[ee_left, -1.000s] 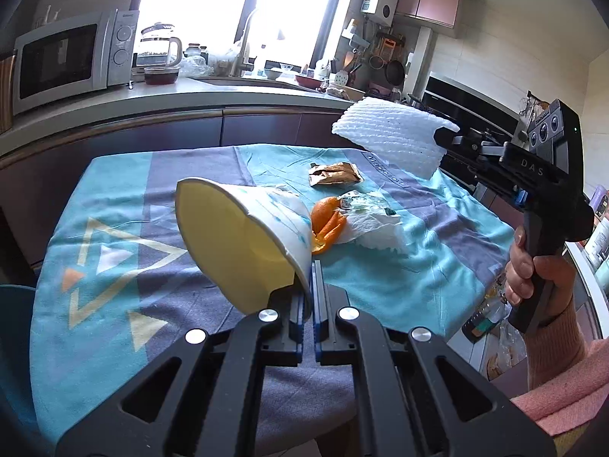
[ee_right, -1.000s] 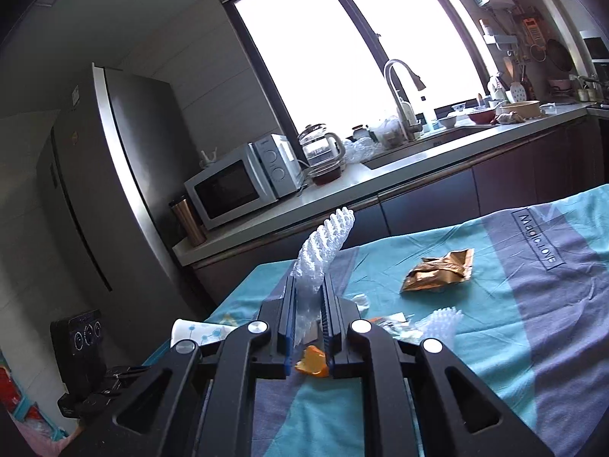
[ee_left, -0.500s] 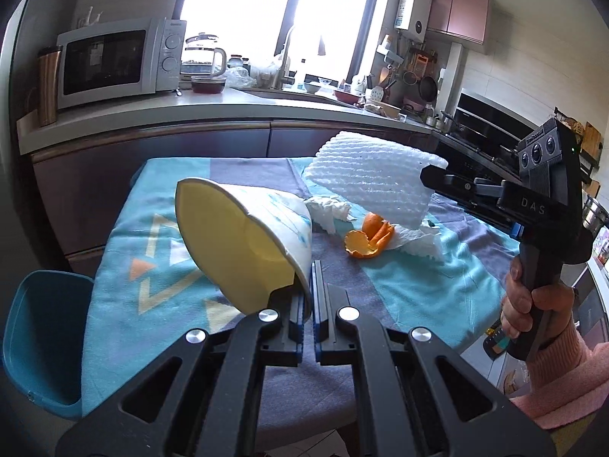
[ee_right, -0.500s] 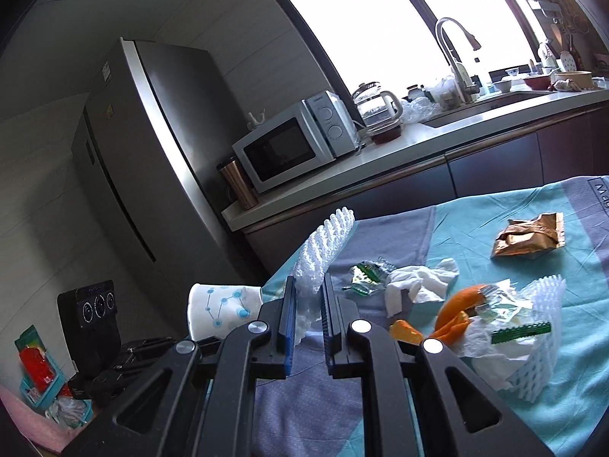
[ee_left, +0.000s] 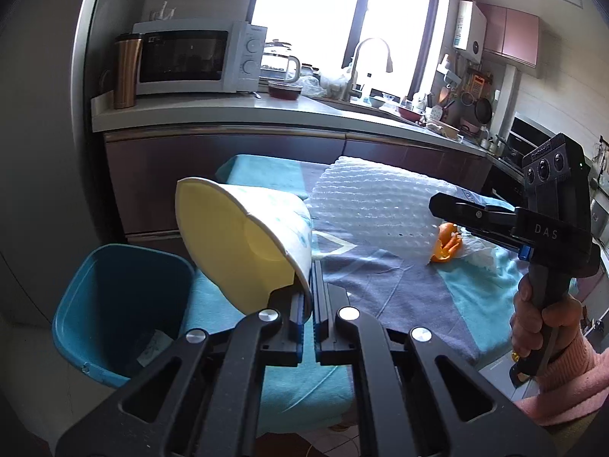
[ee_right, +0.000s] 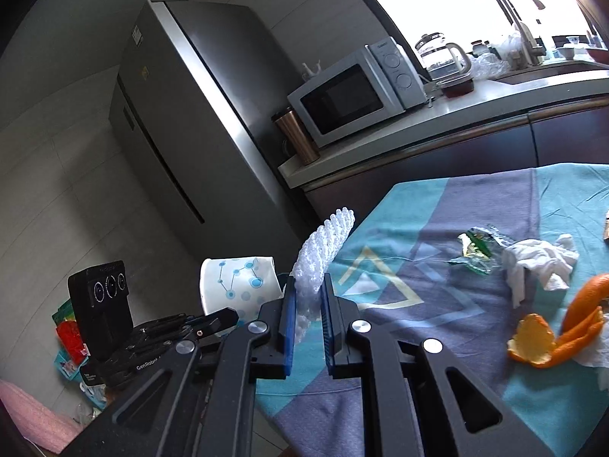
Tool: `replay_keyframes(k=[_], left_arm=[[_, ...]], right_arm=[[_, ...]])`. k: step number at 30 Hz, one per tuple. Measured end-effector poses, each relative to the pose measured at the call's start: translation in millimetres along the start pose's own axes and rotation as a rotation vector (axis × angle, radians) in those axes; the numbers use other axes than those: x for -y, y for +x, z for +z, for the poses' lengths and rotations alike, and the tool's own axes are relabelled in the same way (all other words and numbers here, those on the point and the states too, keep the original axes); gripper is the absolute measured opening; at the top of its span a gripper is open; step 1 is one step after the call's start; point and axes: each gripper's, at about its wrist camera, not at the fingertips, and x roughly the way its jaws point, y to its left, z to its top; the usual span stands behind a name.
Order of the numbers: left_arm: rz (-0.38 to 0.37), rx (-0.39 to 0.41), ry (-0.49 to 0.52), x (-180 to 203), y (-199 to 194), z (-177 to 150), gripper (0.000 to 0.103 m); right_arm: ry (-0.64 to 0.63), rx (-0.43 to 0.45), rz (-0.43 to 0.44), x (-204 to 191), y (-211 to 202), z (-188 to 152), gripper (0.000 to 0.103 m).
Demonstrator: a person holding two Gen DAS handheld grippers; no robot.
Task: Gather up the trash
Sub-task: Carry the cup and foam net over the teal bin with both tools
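Both grippers have swung away from the middle of the table toward its end, and a blue bin [ee_left: 114, 304] that was out of sight a second ago now sits on the floor below and to the left of the left gripper [ee_left: 309, 304]. Its fingers pinch the rim of a paper cup [ee_left: 243, 243], one inside the wall and one outside, the yellow mouth tipped up and leftward, nearly over the bin. The right gripper [ee_right: 306, 304] is clamped on a white foam net sleeve [ee_right: 323, 251], which sticks up and forward from between the blue pads [ee_right: 288, 312].

I'd judge both pieces as featherweight. The cup is thin and would crease if squeezed harder, so the rim is the sensible hold. The sleeve is soft and springy; it squashes between the pads and could cling to them on release.

Ahead of the right fingers, on the patterned cloth [ee_right: 418, 228], lie a crumpled tissue [ee_right: 540, 262], a green wrapper [ee_right: 477, 247] and orange peel [ee_right: 552, 339], not yet collected.
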Motion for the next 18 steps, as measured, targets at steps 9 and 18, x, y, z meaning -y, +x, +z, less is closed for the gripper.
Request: replay_keyframes(k=[9,18], left_arm=[[0.078,0.012,-0.072,-47.3,-19.3,-7.3,0.004],[0.140,-0.001,-0.112,-80.8,-21.7,-14.3,0.004]], right_arm=[[-0.036,-0.091,0.077,-24.9,52.6,1.7,0.011],[-0.049,-0.155,0.108,-39.9,89.4,3.3,0.011]])
